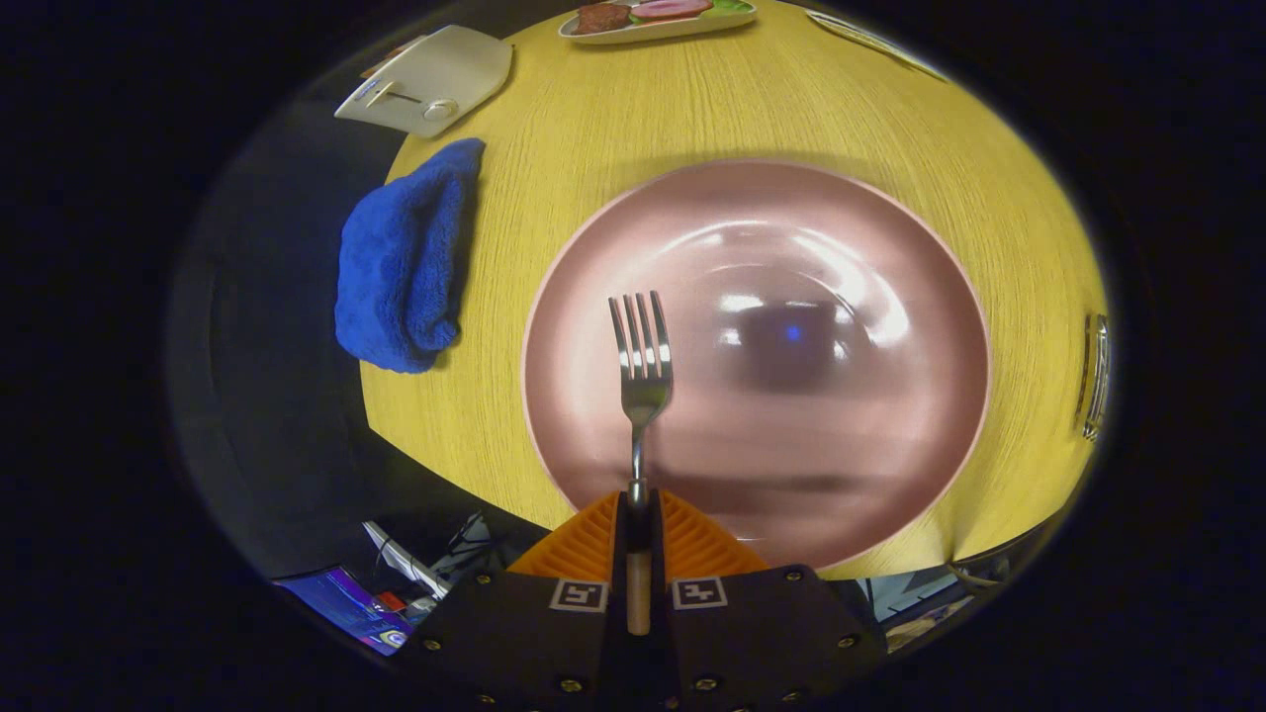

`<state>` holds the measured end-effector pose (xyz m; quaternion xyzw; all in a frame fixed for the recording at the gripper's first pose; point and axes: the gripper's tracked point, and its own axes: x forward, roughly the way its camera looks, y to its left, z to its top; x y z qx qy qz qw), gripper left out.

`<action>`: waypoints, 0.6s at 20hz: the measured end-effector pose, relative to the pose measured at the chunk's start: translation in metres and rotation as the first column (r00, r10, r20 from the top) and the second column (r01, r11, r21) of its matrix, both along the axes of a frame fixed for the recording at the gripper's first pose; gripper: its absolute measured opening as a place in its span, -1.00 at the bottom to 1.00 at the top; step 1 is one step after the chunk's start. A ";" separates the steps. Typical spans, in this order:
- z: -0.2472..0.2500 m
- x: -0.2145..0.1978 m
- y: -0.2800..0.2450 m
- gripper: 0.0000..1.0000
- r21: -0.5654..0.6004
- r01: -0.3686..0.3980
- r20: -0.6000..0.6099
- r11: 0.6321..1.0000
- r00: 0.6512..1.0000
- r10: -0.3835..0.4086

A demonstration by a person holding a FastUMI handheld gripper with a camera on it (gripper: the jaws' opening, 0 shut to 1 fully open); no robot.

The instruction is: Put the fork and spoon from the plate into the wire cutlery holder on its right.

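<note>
The gripper point(638, 514) clamps the fork point(641, 366) by its handle, tines pointing ahead above the plate point(613, 277). The holder point(1095, 376) waits beyond to the right: carrying the fork level, then tipping it handle-down over the wire, looks safest.

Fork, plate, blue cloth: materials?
Fork: looks like polished steel with bright glints; the handle clamped in the tool looks pale, maybe wood. Plate: glossy pink, mirror-like highlights, likely glazed ceramic or plastic. Blue cloth: fuzzy pile, probably microfibre or terry.
</note>
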<state>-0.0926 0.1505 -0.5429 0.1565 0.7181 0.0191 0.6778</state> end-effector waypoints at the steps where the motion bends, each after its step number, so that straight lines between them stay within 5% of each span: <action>1: 0.003 0.001 0.000 -0.81 0.013 0.012 -0.003 1.000 1.000 -0.012; 12: 0.029 0.003 -0.012 -0.81 0.120 0.146 -0.001 0.982 0.989 -0.147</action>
